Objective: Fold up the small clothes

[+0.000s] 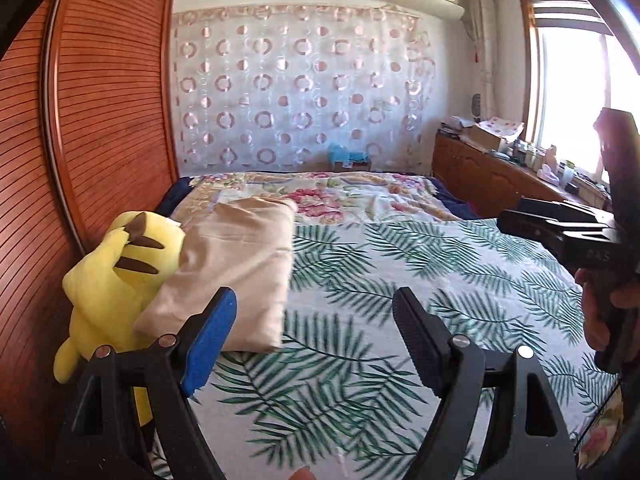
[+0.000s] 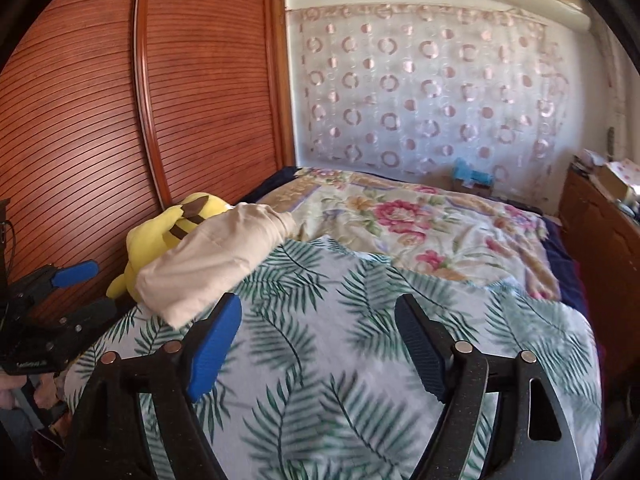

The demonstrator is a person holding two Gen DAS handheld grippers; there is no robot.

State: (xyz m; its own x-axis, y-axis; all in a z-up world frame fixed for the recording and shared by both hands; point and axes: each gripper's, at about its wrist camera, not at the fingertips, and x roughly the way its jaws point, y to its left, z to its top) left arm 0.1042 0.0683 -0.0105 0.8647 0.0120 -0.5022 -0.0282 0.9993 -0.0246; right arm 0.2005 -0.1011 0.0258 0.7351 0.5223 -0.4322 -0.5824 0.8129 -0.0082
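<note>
A folded beige garment [image 1: 236, 264] [image 2: 216, 264] lies at the left side of the bed and leans on a yellow plush toy [image 1: 116, 280] [image 2: 160, 232]. My left gripper [image 1: 314, 296] hovers open just right of the garment's near corner, over the leaf-print sheet [image 1: 400, 264], with nothing between its fingers. My right gripper [image 2: 318, 300] is open too, above the sheet [image 2: 360, 360] to the right of the garment, and holds nothing. Each view catches the other gripper at its edge: the right one [image 1: 520, 220] in a hand, the left one [image 2: 86, 290].
Slatted wooden wardrobe doors [image 1: 100, 120] run along the bed's left side, behind the plush toy. A crumpled floral quilt [image 2: 420, 224] covers the far half of the bed. A cluttered wooden dresser [image 1: 500, 176] stands at the right under the window.
</note>
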